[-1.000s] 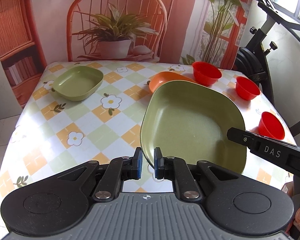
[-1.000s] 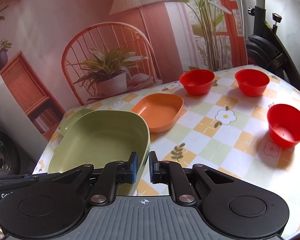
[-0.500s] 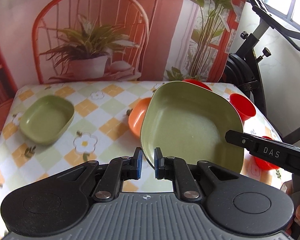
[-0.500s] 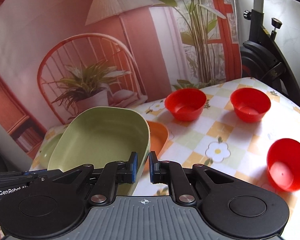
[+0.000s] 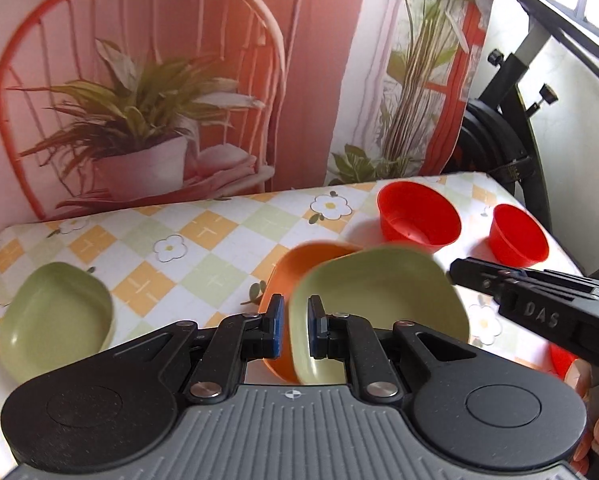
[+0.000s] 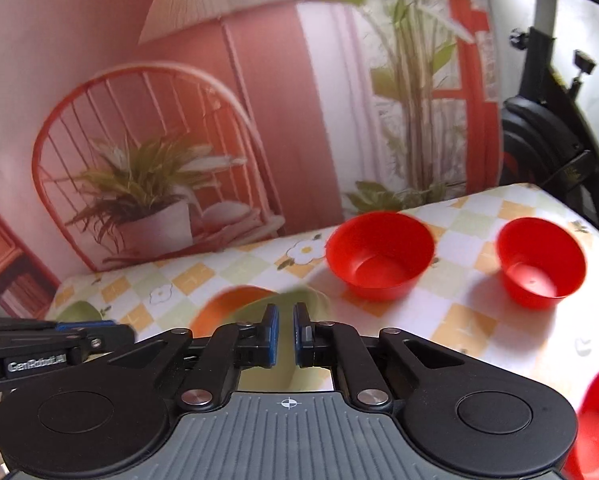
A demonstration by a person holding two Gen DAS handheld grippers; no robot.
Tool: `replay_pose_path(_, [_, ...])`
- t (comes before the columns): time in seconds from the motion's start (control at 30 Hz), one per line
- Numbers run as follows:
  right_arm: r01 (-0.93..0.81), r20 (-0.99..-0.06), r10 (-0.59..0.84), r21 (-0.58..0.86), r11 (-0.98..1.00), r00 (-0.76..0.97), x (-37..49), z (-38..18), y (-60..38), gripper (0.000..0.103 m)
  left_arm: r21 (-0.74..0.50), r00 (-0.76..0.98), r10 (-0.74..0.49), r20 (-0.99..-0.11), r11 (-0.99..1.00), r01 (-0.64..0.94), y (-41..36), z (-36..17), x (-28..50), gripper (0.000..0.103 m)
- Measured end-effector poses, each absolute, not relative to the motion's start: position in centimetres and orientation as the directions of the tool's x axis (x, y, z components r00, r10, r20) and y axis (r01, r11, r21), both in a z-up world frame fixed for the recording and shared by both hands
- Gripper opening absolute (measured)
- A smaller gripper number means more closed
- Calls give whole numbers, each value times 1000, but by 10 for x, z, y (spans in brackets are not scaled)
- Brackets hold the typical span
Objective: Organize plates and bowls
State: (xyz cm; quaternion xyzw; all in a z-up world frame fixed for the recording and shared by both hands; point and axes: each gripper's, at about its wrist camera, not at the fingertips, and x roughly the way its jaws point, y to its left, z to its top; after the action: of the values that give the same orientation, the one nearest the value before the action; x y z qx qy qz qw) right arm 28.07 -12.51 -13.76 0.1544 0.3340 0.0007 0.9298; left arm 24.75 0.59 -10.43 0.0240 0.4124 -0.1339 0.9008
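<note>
Stacking barely begun: my left gripper (image 5: 295,330) pinches the large green plastic plate (image 5: 379,304) over the orange plate (image 5: 295,264) at frame centre, right gripper (image 6: 285,334) seemingly clamping it too, red bowls (image 6: 379,256) unsorted.

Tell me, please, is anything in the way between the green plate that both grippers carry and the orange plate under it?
Nothing visible is. The green plate hangs tilted just above the orange plate, whose visible part is bare. The red bowls stand farther back.
</note>
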Motion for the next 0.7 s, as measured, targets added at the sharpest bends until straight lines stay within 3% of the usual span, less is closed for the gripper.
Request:
replay_pose_path(0.07, [117,-664,71,234,965,744,294,-153,-119,6,-43,612,-199,-766,965,259,2,-118,255,13])
replay_pose_path(0.17, [163,-709,81,270,949,700,308,-173,-124,4,-78,600,-200,-774,971,224,11,-134,264,13])
replay_pose_path(0.4, [178,-694,67,275,945,717,306,-180,-137,17,-93,574,-206,-792,971,221,19,-143,278,13])
replay_pose_path(0.7, [164,-712,141,342,925,687,284,-183,-138,18,-154,515,-230,-826,970,185,28,-152,269,13])
